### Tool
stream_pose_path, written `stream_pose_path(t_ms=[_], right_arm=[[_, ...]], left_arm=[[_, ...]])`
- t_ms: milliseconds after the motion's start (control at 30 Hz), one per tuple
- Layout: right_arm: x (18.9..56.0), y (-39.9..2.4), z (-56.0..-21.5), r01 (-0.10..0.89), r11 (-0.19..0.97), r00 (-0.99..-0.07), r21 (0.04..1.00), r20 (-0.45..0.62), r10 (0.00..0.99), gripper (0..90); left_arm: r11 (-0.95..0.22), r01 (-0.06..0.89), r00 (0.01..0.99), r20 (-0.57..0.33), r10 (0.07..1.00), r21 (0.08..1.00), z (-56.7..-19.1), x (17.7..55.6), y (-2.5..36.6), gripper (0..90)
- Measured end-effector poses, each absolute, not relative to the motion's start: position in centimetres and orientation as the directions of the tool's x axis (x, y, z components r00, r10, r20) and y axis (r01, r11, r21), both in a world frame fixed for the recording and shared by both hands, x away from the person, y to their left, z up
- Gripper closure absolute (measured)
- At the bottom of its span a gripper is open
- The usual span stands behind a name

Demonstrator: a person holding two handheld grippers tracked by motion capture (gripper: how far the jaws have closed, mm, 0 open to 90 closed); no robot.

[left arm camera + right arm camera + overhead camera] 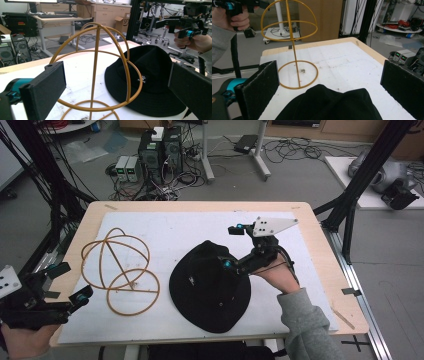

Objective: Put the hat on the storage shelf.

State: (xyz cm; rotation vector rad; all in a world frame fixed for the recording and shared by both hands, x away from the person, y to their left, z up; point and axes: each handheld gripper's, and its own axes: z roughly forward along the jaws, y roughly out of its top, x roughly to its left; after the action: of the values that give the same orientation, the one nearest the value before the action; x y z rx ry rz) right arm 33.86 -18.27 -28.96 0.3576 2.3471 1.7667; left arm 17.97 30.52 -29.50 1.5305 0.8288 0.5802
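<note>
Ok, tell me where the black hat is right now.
In the high view the black hat lies flat on the white mat, right of the gold wire stand, with the right gripper open just above its crown.

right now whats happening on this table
A person holds tongs in each hand over a white mat. The right tongs are open just above a black hat that lies flat on the mat, not yet gripping it. The left tongs, also open and empty, wait at the table's left edge, facing a gold wire stand that stands upright beside the hat. Likely the hat is about to go onto the stand.
</note>
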Motion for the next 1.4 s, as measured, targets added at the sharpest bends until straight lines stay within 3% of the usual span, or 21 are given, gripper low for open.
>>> stream_pose_path(t_ms=[800,1400], right_arm=[[34.4,-16.7,-30.3,0.093,0.314,-0.963,0.945,0.005,0.270,1.2],[35.1,-16.3,-33.8,0.135,0.325,-0.959,0.936,0.041,0.279,1.2]], left_arm=[[-0.012,0.179,0.604,-0.100,0.790,0.984,-29.7,17.3,30.6,1.7],[-0.018,0.190,0.610,-0.103,0.786,0.982,-29.9,17.9,30.2,1.7]])
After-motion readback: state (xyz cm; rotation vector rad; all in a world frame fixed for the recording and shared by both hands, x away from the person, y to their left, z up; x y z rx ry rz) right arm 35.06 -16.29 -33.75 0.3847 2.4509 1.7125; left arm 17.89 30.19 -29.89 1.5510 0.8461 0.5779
